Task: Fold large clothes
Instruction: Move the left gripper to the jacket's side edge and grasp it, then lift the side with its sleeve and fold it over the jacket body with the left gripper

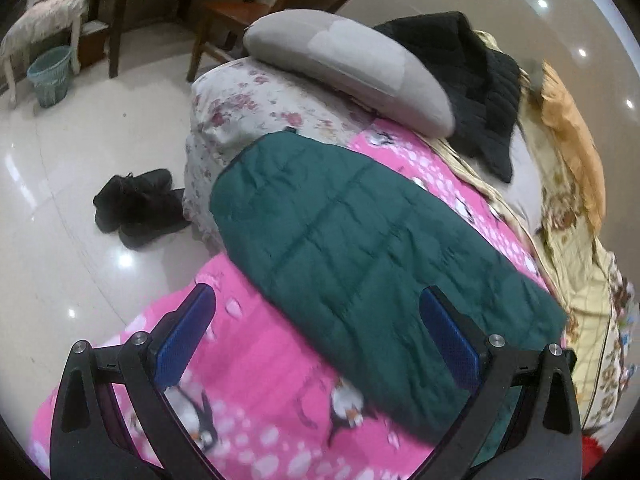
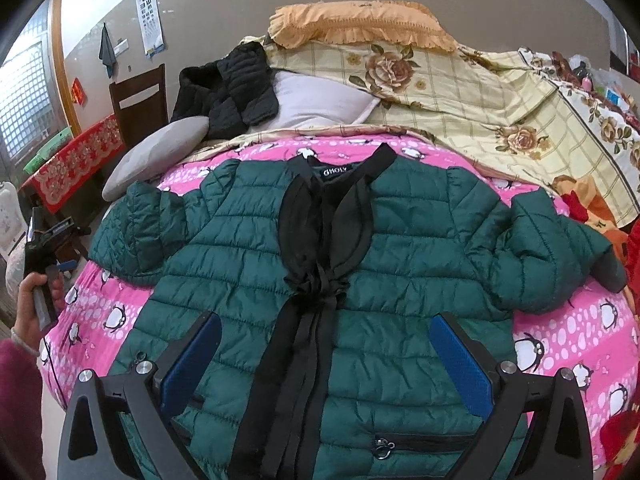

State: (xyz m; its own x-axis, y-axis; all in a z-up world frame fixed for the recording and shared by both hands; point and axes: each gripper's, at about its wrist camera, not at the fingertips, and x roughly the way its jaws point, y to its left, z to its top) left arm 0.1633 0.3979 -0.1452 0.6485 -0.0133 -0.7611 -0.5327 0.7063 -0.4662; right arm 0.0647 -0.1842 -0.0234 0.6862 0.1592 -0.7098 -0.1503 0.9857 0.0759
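Observation:
A dark green quilted jacket (image 2: 360,240) lies flat, front up, on a pink penguin blanket (image 2: 568,324), both sleeves spread out, a black ribbon tie (image 2: 316,264) down its middle. My right gripper (image 2: 326,340) is open and empty, just above the jacket's lower front. In the left wrist view one green sleeve (image 1: 360,260) lies on the blanket (image 1: 248,360). My left gripper (image 1: 316,320) is open and empty above the sleeve's near end. The left gripper also shows in the right wrist view (image 2: 60,268), held by a hand at the bed's left edge.
A grey pillow (image 1: 348,68), a black jacket (image 1: 476,88) and a floral quilt (image 2: 480,92) with an orange pillow (image 2: 360,24) lie at the bed's far side. Black shoes (image 1: 140,208) sit on the tiled floor beside the bed. Chairs (image 1: 240,12) and a green basket (image 1: 50,76) stand beyond.

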